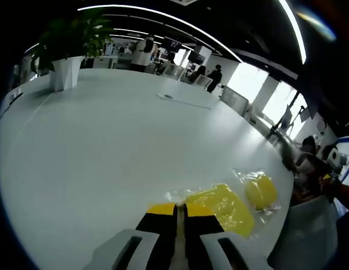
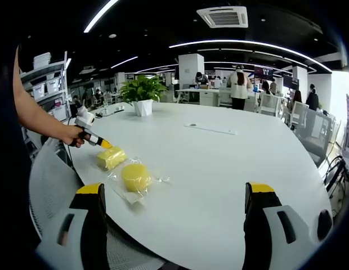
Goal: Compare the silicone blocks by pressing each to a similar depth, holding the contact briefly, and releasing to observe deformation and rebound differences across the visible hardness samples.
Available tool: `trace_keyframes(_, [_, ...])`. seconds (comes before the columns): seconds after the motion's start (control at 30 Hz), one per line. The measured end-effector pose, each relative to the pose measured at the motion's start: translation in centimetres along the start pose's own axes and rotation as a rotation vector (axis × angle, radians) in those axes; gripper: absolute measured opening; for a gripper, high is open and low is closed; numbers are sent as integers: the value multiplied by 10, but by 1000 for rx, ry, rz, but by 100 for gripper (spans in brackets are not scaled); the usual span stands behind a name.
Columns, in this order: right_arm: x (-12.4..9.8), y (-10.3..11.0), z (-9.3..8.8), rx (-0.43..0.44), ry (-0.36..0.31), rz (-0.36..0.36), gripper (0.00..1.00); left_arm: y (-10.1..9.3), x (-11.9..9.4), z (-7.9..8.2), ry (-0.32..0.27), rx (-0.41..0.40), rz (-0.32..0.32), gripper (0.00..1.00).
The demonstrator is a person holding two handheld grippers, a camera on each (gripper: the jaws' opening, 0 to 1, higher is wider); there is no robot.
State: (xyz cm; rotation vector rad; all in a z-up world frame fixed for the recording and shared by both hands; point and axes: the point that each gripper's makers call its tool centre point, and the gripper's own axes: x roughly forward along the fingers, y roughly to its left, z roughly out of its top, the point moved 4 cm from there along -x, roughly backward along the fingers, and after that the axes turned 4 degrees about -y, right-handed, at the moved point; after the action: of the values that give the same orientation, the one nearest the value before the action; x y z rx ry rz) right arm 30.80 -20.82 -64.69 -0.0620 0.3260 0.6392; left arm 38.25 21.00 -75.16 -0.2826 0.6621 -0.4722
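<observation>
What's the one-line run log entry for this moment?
left gripper: shut, tip at rectangular yellow block | right gripper: open, off the blocks | round yellow block: untouched, bagged | surface: white table

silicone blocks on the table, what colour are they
Yellow, both silicone blocks, in clear wrappers; clearest in the right gripper view.

Open-plan office. Large white meeting table [image 2: 219, 163] with a potted plant [image 2: 142, 93] on it; mesh office chairs [image 2: 309, 126] along its edge. Desks with monitors behind, several people [image 2: 240, 87] standing among them. Linear ceiling lights, ceiling air-conditioning vent [image 2: 225, 17], storage shelving [image 2: 48, 81] on one side.
</observation>
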Motion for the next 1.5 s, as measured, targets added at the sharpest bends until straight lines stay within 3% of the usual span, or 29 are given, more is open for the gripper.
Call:
trace_keyframes(0.23, [2, -2, 2, -7, -2, 0, 96, 2, -4, -2, -9, 36, -2, 36])
trace_keyframes(0.43, [5, -3, 2, -8, -1, 8, 96, 8, -13, 8, -68, 38, 17, 56])
trace_keyframes(0.6, [6, -7, -1, -5, 5, 8, 96, 7, -26, 14, -91, 85, 10, 65])
trace_keyframes(0.77, [6, -9, -2, -2, 6, 7, 96, 4, -42, 17, -138, 152, 6, 80])
trace_keyframes(0.9, [7, -11, -5, -2, 11, 10, 96, -1, -54, 17, -152, 154, 4, 86])
trace_keyframes(1.0, [7, -11, -7, 2, 20, 12, 96, -10, -65, 22, -179, 227, -2, 92])
trace_keyframes(1.17, [9, -13, -9, 12, 27, 22, 96, -23, -77, 23, -174, 316, -14, 100])
trace_keyframes(1.5, [12, -18, -12, 7, 50, 47, 97, -24, -90, 12, -188, 298, -36, 100])
